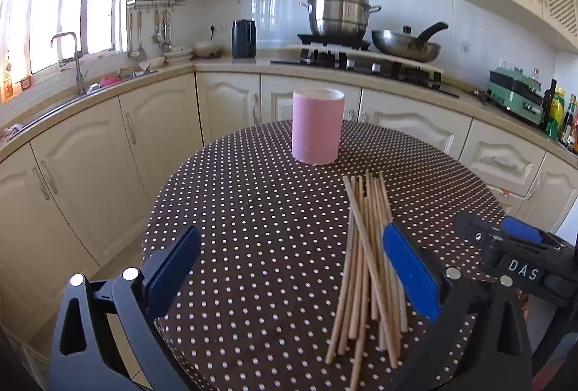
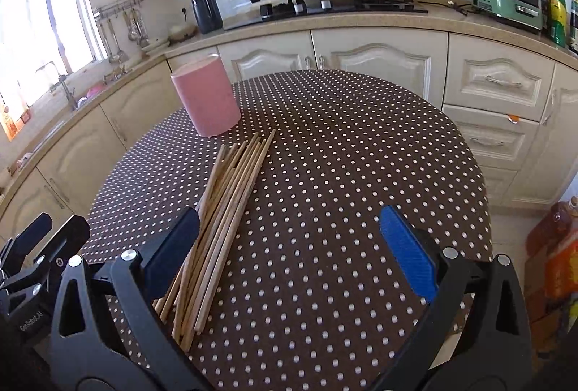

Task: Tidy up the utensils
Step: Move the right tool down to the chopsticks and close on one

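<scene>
A pile of several wooden chopsticks (image 1: 365, 268) lies on the round table with the brown polka-dot cloth (image 1: 260, 232). A pink cylindrical holder (image 1: 317, 125) stands upright beyond them near the far edge. My left gripper (image 1: 292, 268) is open and empty above the table, its right finger over the chopsticks. In the right wrist view the chopsticks (image 2: 224, 210) lie left of centre and the pink holder (image 2: 205, 98) stands at the far left. My right gripper (image 2: 289, 246) is open and empty, its left finger over the chopsticks. Each gripper shows at the edge of the other's view.
Cream kitchen cabinets (image 1: 231, 102) and a counter curve around the table. A sink with a tap (image 1: 72, 65) is on the left. A steamer pot (image 1: 337, 11) and a wok (image 1: 408, 44) sit on the stove. Bottles (image 2: 558, 15) stand at the right.
</scene>
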`<action>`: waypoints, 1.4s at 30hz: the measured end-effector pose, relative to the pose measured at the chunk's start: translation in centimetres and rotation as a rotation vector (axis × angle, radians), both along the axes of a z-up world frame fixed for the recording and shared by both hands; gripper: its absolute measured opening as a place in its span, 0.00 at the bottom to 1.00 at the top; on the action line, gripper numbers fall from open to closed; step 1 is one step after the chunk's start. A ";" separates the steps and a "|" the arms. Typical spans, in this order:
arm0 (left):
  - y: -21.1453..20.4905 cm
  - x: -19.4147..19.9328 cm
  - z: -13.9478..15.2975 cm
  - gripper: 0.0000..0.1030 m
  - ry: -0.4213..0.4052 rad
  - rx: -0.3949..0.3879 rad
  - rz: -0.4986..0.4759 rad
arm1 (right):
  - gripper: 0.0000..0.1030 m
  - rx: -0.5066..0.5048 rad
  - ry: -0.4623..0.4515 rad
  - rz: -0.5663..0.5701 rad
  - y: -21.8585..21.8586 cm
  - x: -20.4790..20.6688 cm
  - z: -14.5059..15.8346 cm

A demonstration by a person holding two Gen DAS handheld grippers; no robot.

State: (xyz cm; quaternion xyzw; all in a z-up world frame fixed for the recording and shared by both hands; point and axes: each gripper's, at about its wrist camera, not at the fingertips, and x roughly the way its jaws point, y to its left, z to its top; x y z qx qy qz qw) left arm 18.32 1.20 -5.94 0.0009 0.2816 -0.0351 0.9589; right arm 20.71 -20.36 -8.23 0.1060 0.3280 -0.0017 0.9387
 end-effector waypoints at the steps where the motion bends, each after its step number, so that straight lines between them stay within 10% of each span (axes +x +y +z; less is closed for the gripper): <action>1: 0.1 0.8 -0.2 0.96 0.018 0.001 -0.001 | 0.95 -0.007 0.018 0.001 0.1 1.0 -0.3; 14: -0.5 8.9 -2.8 0.96 0.237 -0.006 -0.094 | 0.95 -0.060 0.229 0.050 1.1 8.6 -3.1; 29: -1.1 11.1 -3.7 0.96 0.300 -0.033 -0.127 | 0.93 -0.113 0.301 -0.019 1.9 9.2 -5.0; 42: -2.7 13.9 -4.9 0.96 0.389 -0.047 -0.140 | 0.19 -0.108 0.302 0.117 2.6 12.4 -3.9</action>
